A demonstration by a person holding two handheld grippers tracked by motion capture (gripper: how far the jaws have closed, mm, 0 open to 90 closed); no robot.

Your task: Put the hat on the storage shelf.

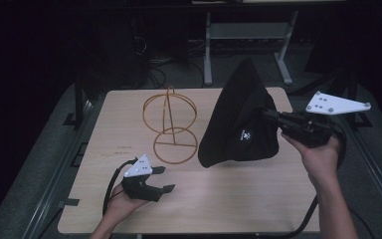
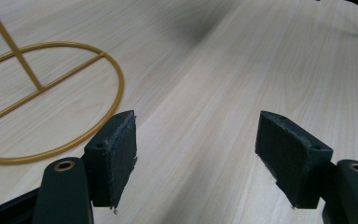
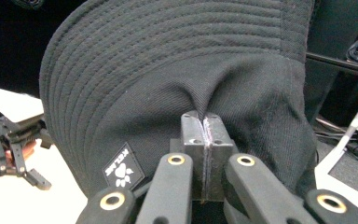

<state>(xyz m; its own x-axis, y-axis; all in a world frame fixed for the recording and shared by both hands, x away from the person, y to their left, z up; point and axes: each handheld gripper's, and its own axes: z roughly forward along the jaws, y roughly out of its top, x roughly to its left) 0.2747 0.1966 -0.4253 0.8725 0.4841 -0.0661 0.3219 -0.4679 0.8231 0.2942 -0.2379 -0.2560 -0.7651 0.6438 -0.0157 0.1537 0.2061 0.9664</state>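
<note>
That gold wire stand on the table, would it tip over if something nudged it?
Probably yes: the gold wire stand is thin open wire, so likely light. Its tall upright rises from a flat ring base, which should steady it somewhat, though it would likely slide on the smooth wooden table.

Pale wooden table point(image 1: 258, 199), grey metal frame point(image 1: 248, 35) behind (dim), floor cables point(image 1: 154, 62)

Lab or workshop: dark room, metal frame legs point(image 1: 209, 50), floor cables point(image 1: 154, 64), wooden table point(image 1: 229, 199).

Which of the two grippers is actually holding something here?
The right gripper: its jaws are pinched shut on the black hat, lifting it. The left gripper is open, holding nothing.
</note>
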